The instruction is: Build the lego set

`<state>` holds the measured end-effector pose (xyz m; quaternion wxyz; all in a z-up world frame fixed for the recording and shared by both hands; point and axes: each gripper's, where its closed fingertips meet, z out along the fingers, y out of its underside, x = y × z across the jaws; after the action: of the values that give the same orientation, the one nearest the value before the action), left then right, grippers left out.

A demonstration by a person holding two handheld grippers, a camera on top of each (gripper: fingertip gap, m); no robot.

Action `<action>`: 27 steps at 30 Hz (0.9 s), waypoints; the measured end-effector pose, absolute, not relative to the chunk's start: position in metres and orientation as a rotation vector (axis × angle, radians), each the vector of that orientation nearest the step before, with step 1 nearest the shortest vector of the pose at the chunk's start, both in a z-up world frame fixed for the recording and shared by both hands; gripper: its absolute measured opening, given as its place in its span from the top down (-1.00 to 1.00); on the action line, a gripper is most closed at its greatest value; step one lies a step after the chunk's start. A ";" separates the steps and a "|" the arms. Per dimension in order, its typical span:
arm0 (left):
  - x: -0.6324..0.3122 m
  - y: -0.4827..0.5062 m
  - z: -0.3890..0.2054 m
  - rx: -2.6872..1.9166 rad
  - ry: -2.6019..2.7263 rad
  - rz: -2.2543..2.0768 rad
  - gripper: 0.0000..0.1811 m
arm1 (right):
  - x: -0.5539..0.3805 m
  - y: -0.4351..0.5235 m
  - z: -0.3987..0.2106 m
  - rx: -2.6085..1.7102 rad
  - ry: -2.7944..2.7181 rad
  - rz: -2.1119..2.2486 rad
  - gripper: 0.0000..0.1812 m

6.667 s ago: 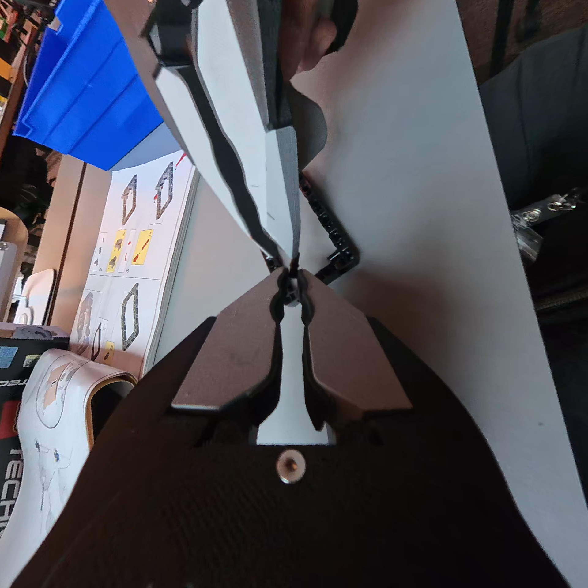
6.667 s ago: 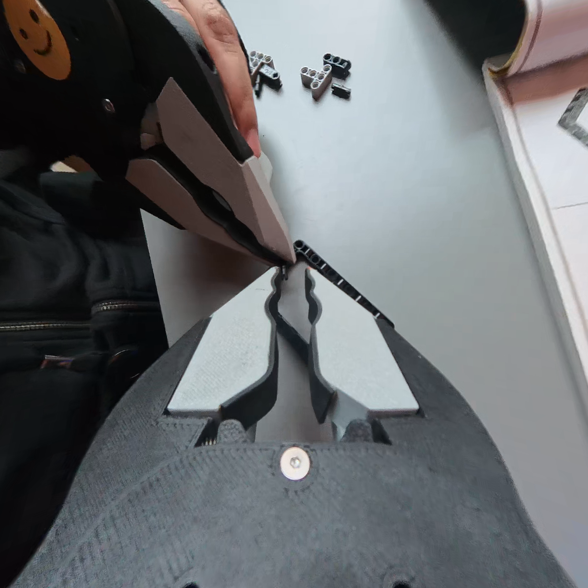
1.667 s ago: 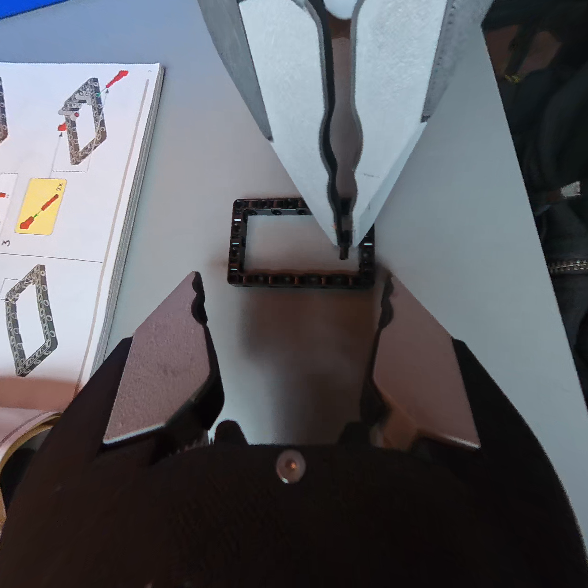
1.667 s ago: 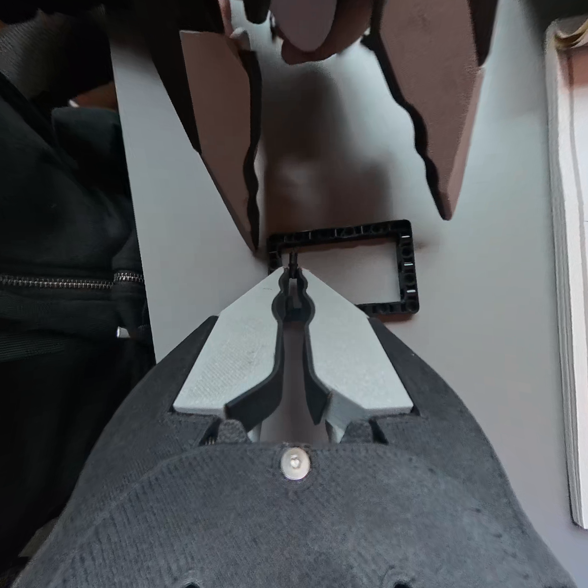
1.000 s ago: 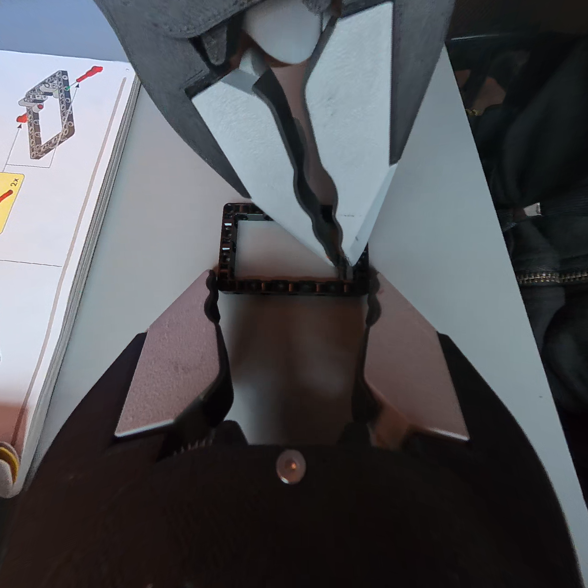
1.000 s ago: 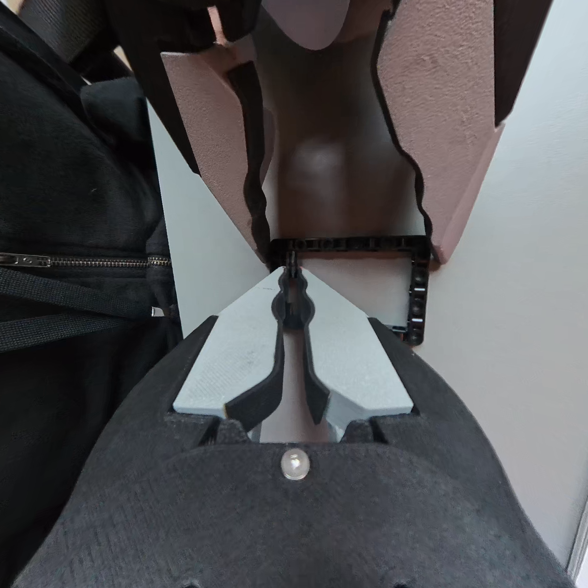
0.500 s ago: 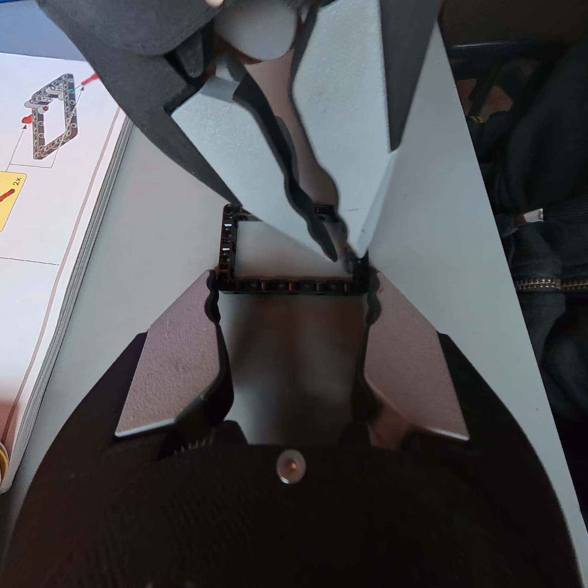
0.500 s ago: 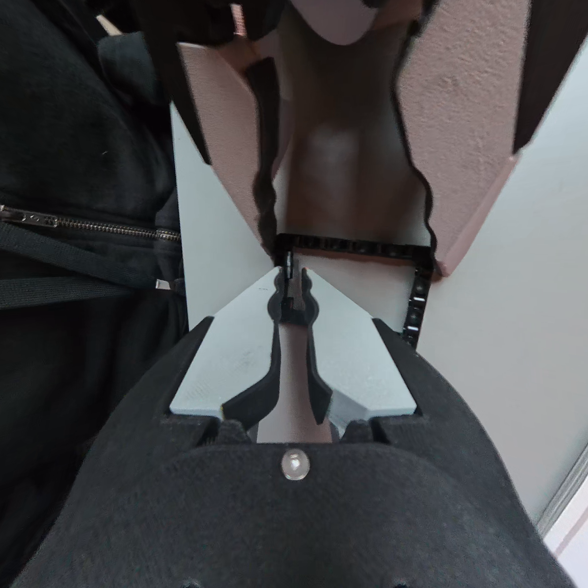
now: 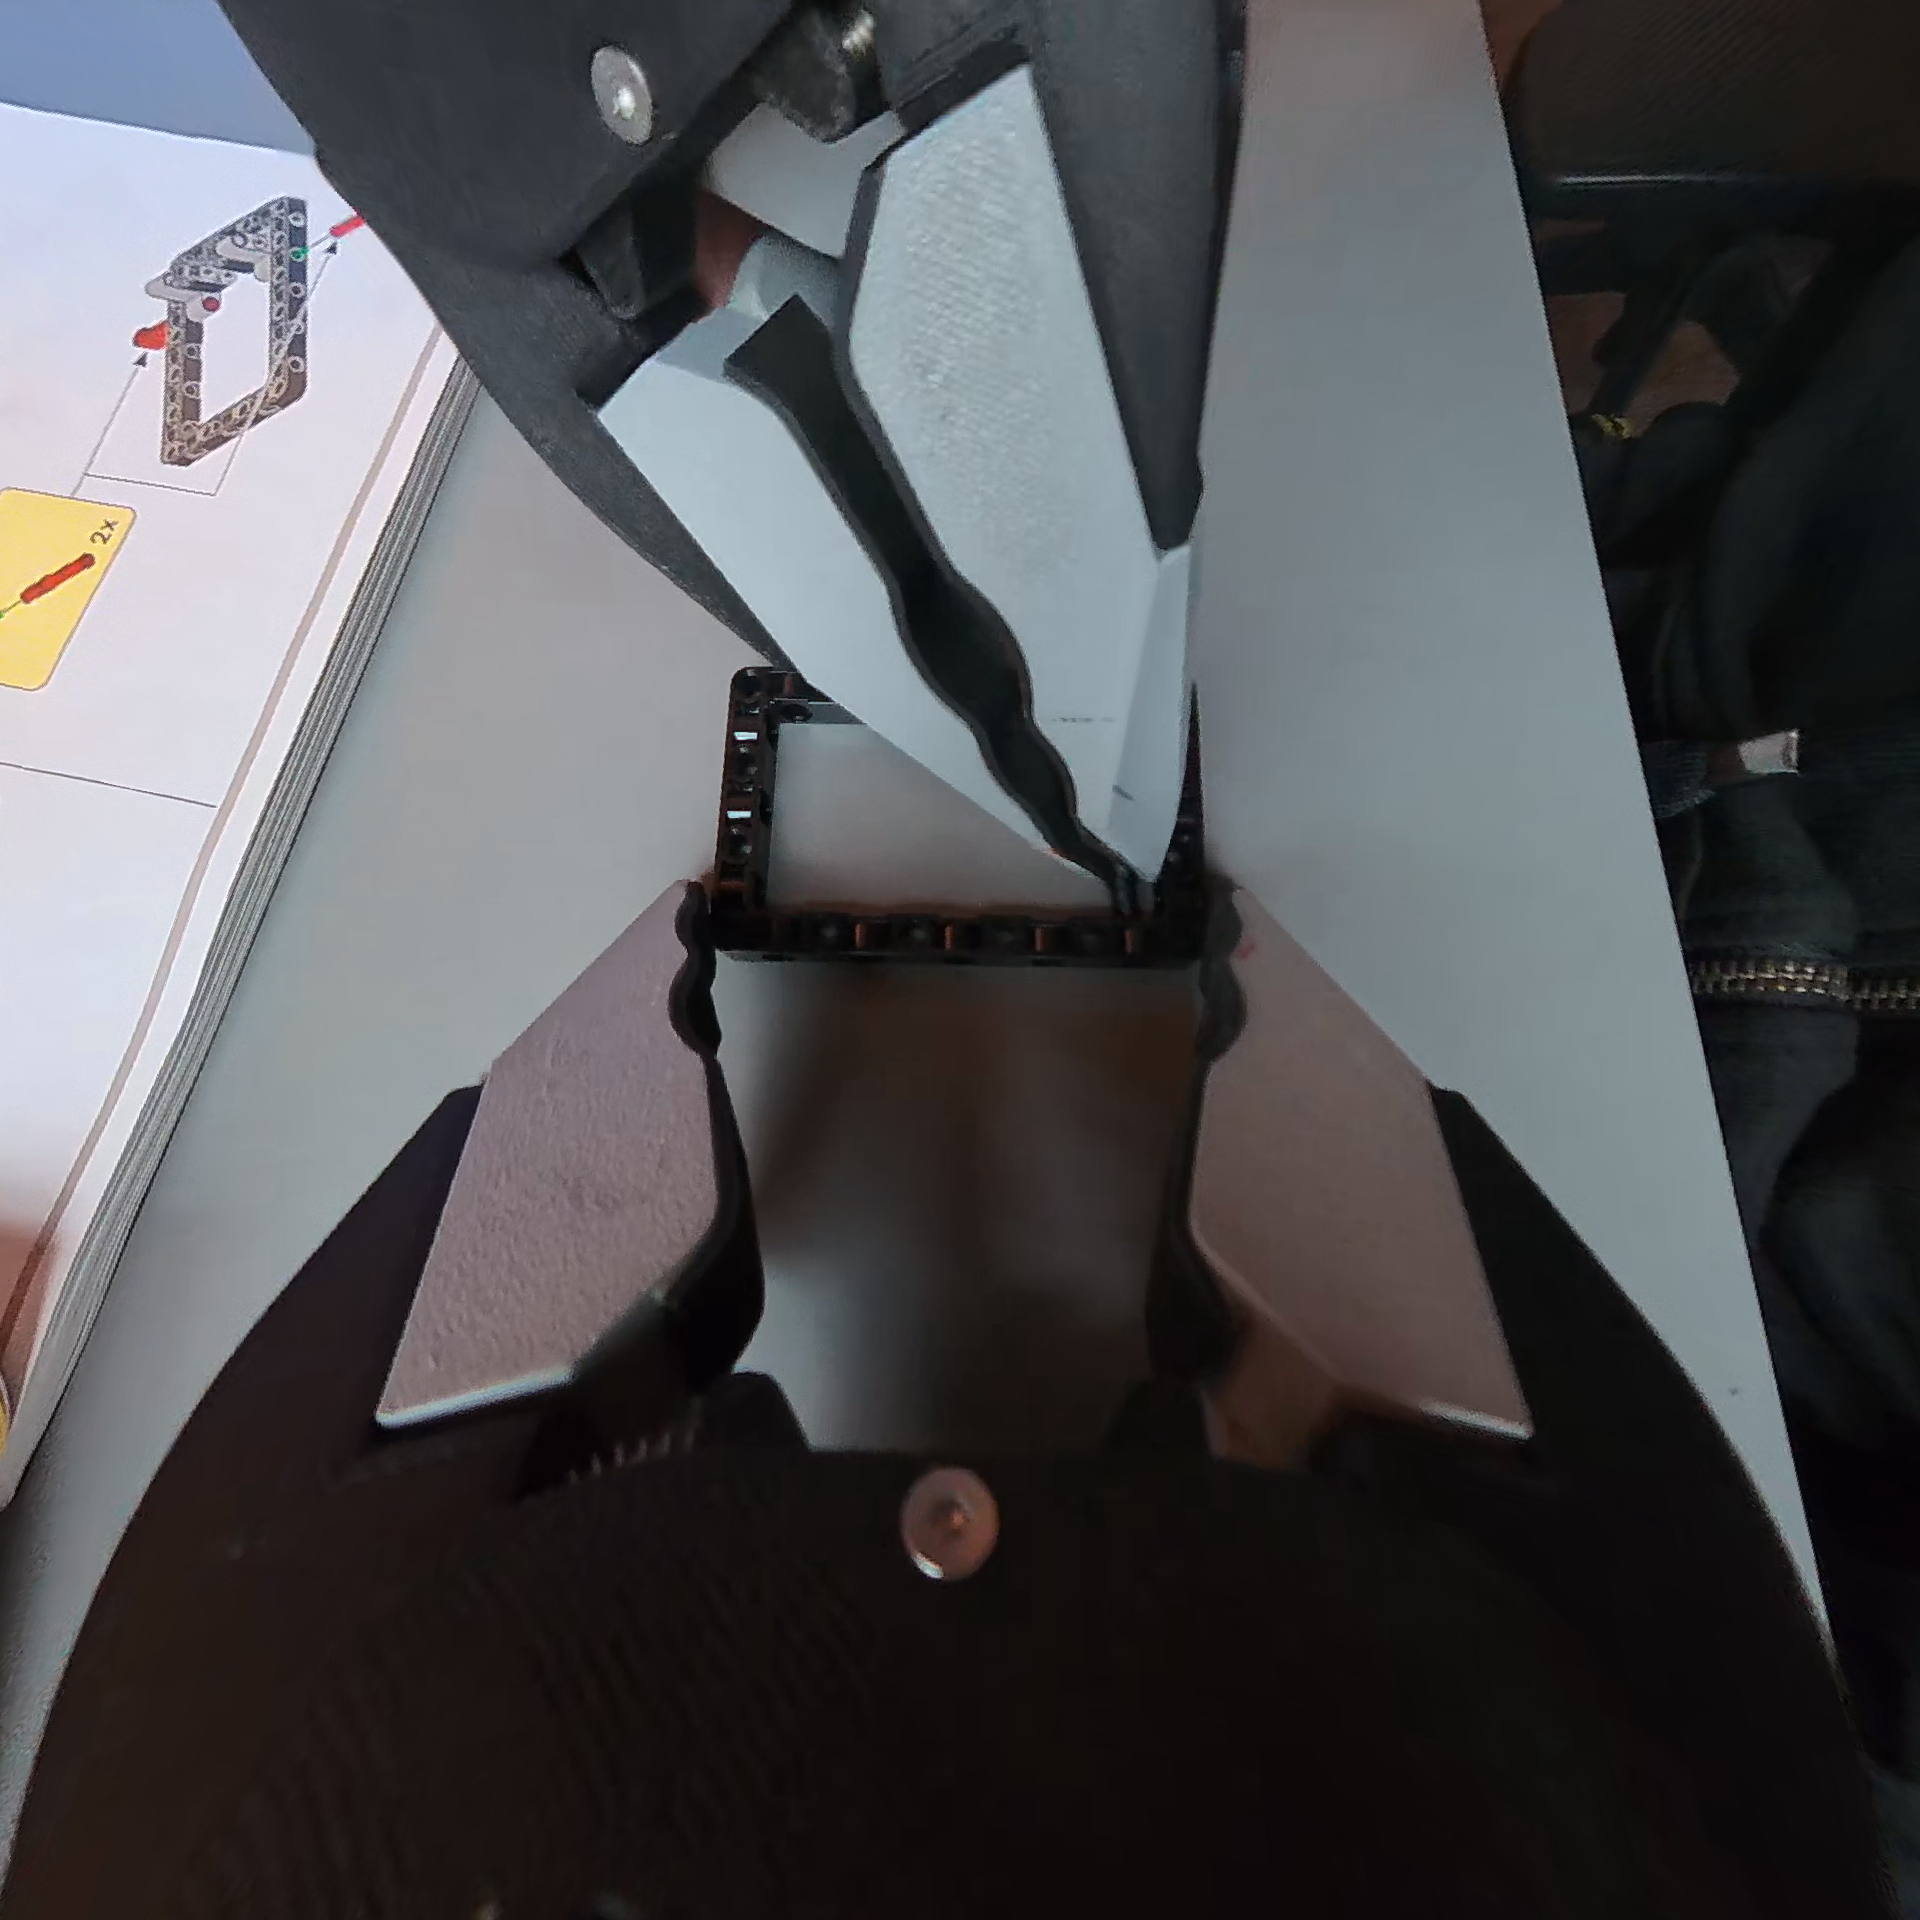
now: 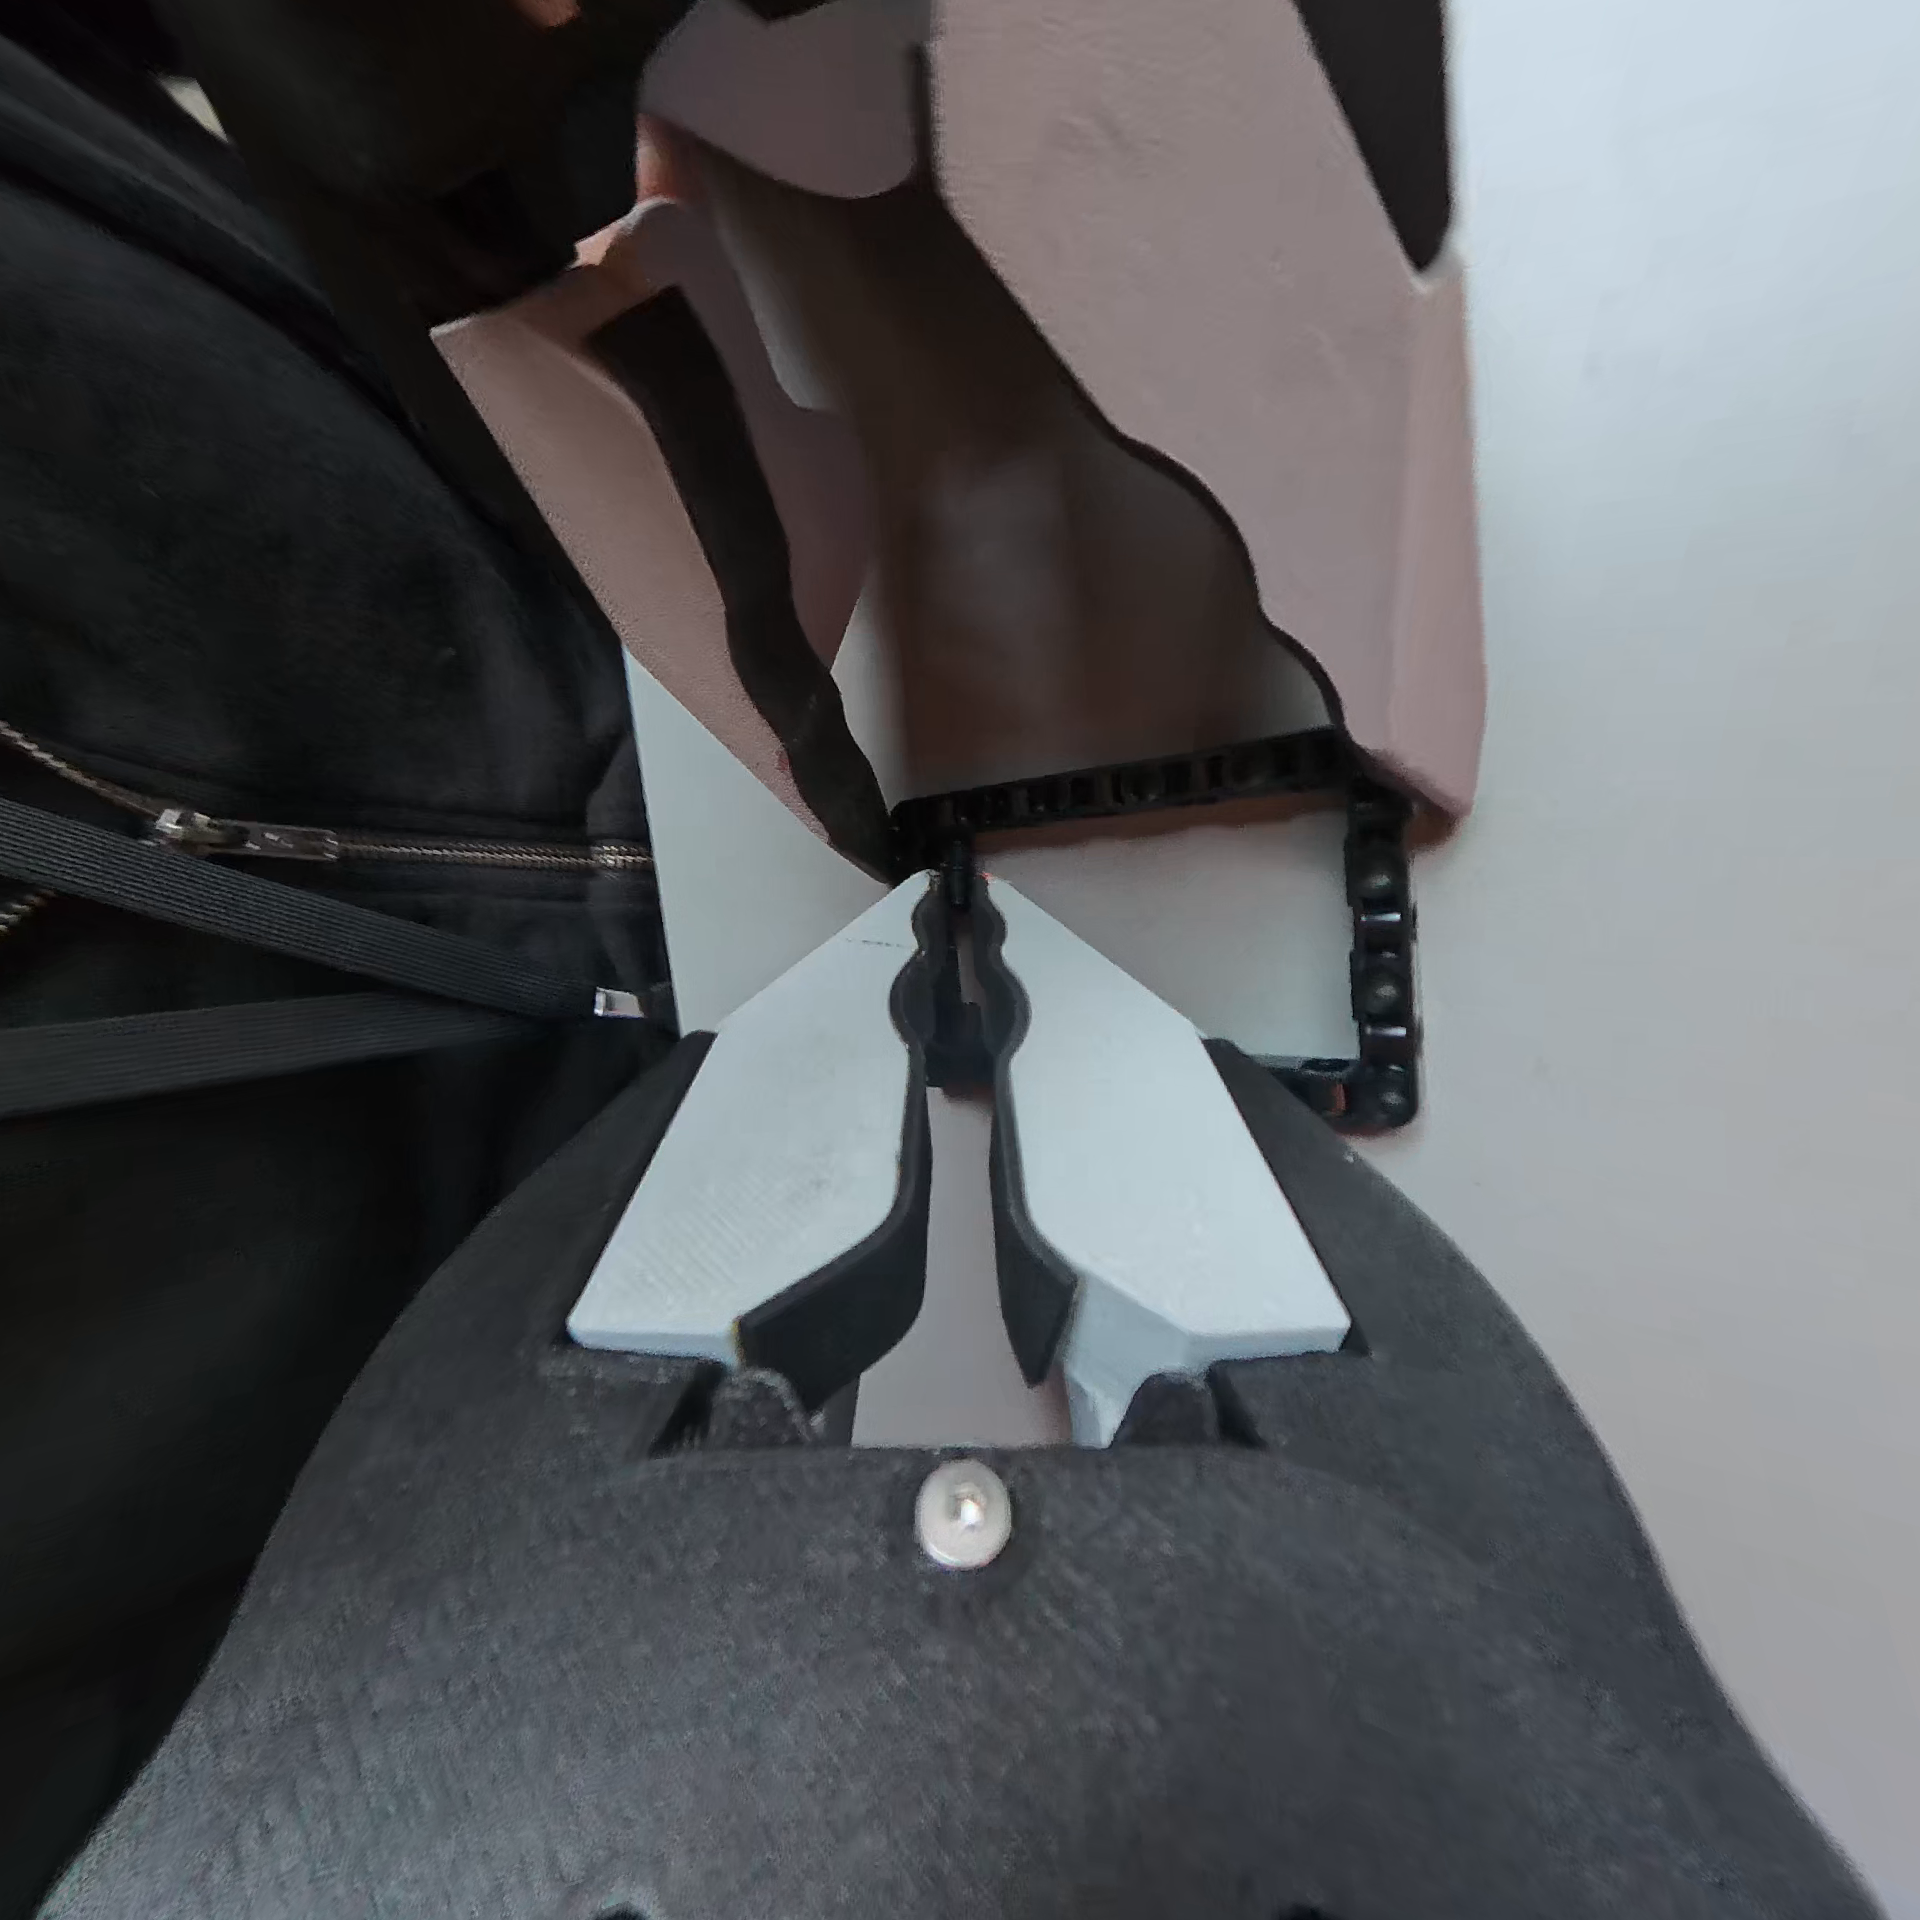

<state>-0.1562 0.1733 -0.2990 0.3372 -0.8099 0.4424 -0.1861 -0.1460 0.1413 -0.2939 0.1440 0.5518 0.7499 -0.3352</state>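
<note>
Fingers of the left gripper (image 9: 954,914) are spread wide and bracket the two ends of the near side of a black rectangular lego frame (image 9: 935,937), which lies flat on the white tabletop (image 9: 1351,520) — each tip touching a corner. Right gripper (image 10: 954,883): fingers narrowed onto a small black pin (image 10: 954,868), its tip meeting the frame's beam at the corner nearest the person's dark jacket (image 10: 260,623). An open instruction booklet (image 9: 156,675) lies beside the frame — apart from it.
</note>
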 end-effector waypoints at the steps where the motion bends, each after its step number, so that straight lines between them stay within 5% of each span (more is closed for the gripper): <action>1: -0.156 0.174 -0.299 -2.112 1.150 -0.483 -0.03 | -0.146 0.141 -0.294 1.593 2.139 -0.988 0.99; 27: -0.160 0.174 -0.299 -2.128 1.108 -0.460 -0.03 | -0.153 0.138 -0.292 1.626 2.003 -1.299 0.99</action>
<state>-0.1596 0.1738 -0.2989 0.3424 -0.8184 0.4261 -0.1771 -0.1529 0.1378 -0.2921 0.1263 0.5585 0.6878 -0.4462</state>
